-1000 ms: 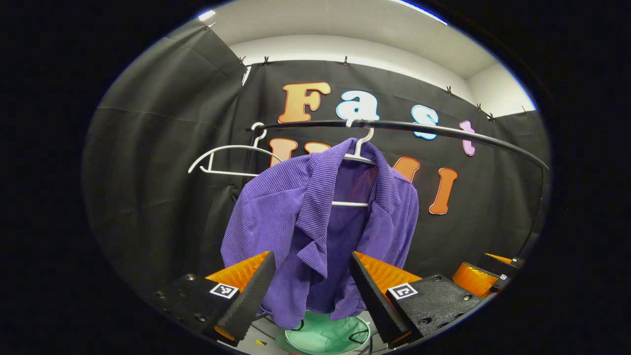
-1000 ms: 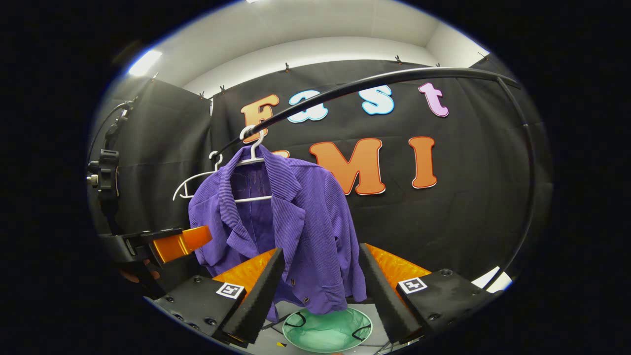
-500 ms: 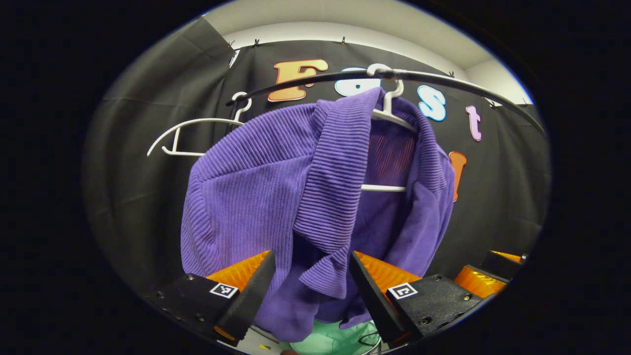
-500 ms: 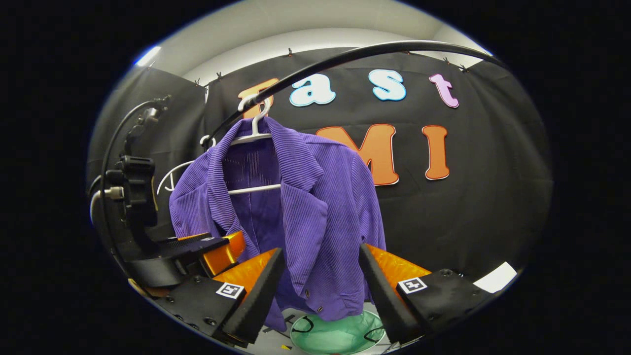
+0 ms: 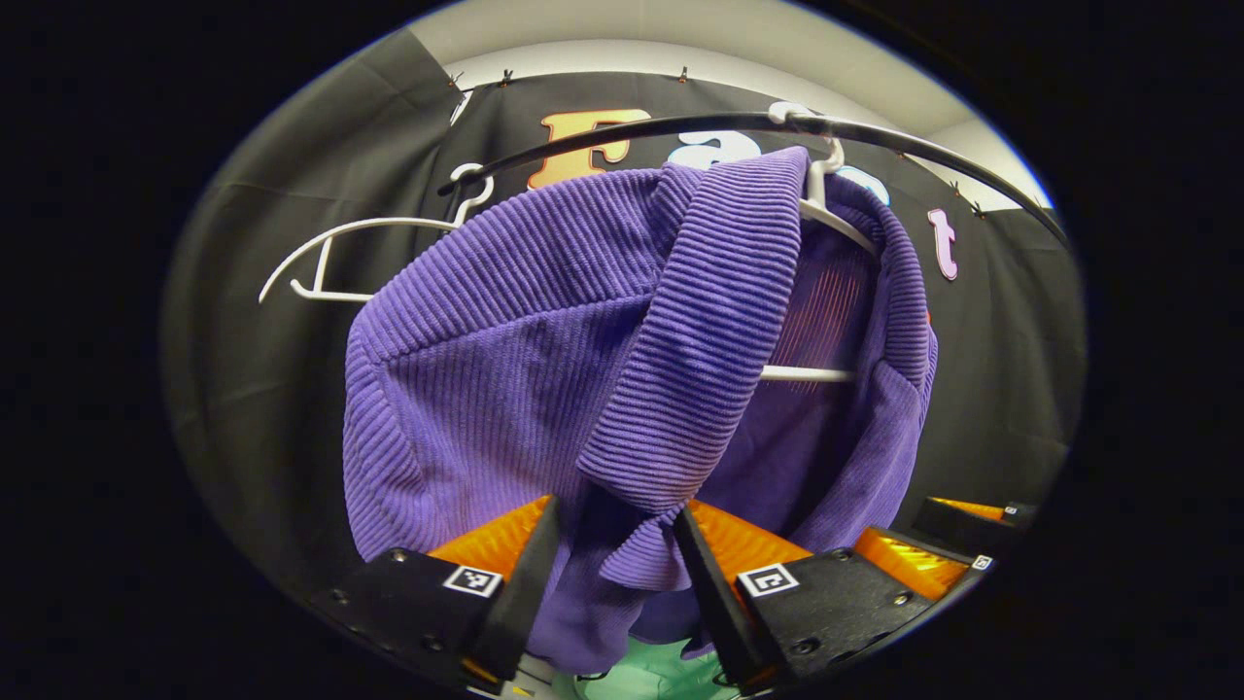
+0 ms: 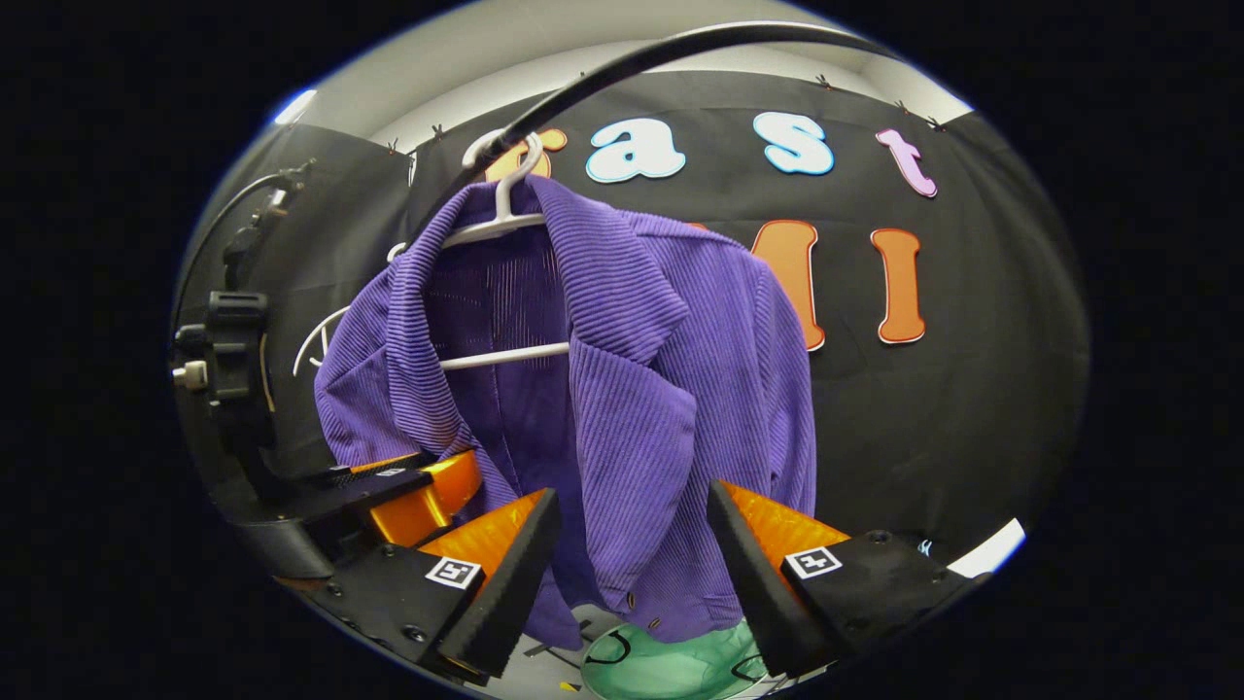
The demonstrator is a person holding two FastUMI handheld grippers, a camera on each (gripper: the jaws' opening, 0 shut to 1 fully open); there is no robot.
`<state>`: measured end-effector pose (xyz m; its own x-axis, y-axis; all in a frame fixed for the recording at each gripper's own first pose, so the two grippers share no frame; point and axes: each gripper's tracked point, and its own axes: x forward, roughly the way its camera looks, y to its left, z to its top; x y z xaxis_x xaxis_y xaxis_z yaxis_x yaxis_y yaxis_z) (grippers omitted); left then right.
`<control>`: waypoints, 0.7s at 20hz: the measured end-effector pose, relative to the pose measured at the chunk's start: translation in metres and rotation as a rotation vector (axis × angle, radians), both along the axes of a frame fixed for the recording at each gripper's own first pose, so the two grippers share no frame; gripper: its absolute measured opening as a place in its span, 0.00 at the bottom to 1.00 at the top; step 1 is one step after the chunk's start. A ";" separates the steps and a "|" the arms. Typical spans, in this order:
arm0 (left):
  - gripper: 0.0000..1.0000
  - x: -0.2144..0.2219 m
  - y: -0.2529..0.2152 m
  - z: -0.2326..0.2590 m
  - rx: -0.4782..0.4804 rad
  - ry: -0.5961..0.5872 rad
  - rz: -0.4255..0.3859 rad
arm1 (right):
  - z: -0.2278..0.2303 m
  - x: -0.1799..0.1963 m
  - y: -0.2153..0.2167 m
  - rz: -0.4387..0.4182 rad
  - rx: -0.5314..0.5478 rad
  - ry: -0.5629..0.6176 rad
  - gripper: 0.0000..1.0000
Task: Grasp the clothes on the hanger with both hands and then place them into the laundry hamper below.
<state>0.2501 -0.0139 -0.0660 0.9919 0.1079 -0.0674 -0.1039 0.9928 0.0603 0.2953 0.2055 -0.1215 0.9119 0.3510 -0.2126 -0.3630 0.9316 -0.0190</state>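
Note:
A purple ribbed jacket hangs on a white hanger from the black rail. My left gripper is open, and the jacket's lapel tip hangs between its orange fingers without being pinched. In the right gripper view the jacket hangs close ahead. My right gripper is open, with the jacket's front panel just beyond its fingertips. The left gripper shows at the jacket's other side. The green hamper sits on the floor under the hem, and its rim also peeks out below the jacket in the left gripper view.
An empty white hanger hangs on the same rail to the left of the jacket. The rail curves overhead and down on the right. The right gripper shows at the lower right of the left gripper view. A black cable and mount rise behind the left gripper.
Both grippers have moved closer to the jacket, which now looms larger in each view. The left gripper's fingers have narrowed slightly around the lapel tip.

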 end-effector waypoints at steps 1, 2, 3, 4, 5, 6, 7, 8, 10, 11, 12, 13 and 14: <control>0.59 -0.002 0.001 0.001 0.004 -0.001 0.005 | -0.004 0.006 0.002 0.005 -0.004 0.002 0.98; 0.46 -0.004 0.003 0.001 0.010 0.001 0.009 | -0.009 0.009 0.005 0.013 -0.005 0.009 0.98; 0.32 -0.005 0.001 0.001 0.014 0.004 -0.001 | -0.014 0.012 0.008 0.022 -0.001 0.023 0.96; 0.30 -0.007 -0.002 0.004 0.008 -0.002 -0.011 | -0.019 0.014 0.009 0.030 0.014 0.042 0.94; 0.17 -0.010 0.000 0.006 -0.004 -0.016 0.002 | -0.024 0.019 0.009 0.036 0.029 0.063 0.89; 0.05 -0.014 0.001 0.008 -0.009 -0.020 0.003 | -0.027 0.020 0.008 0.043 0.048 0.080 0.83; 0.02 -0.017 0.000 0.008 -0.007 -0.010 -0.006 | -0.032 0.024 0.009 0.047 0.067 0.105 0.74; 0.01 -0.019 -0.002 0.007 0.001 -0.001 -0.009 | -0.032 0.026 0.008 0.058 0.091 0.126 0.65; 0.00 -0.029 -0.004 0.009 0.041 0.012 -0.019 | -0.027 0.029 0.002 0.082 0.126 0.142 0.46; 0.00 -0.036 -0.003 0.012 0.058 0.008 -0.020 | -0.025 0.030 -0.005 0.090 0.133 0.144 0.28; 0.00 -0.043 -0.004 0.016 0.068 0.005 -0.023 | -0.022 0.029 -0.011 0.106 0.138 0.158 0.22; 0.00 -0.048 -0.004 0.021 0.068 -0.001 -0.026 | -0.017 0.027 -0.017 0.125 0.150 0.174 0.15; 0.00 -0.052 -0.005 0.026 0.063 -0.002 -0.030 | -0.015 0.025 -0.022 0.147 0.160 0.188 0.15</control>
<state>0.1980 -0.0186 -0.0402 0.9949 0.0821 -0.0589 -0.0744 0.9896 0.1230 0.3201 0.1830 -0.1368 0.7989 0.5189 -0.3040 -0.4773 0.8546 0.2044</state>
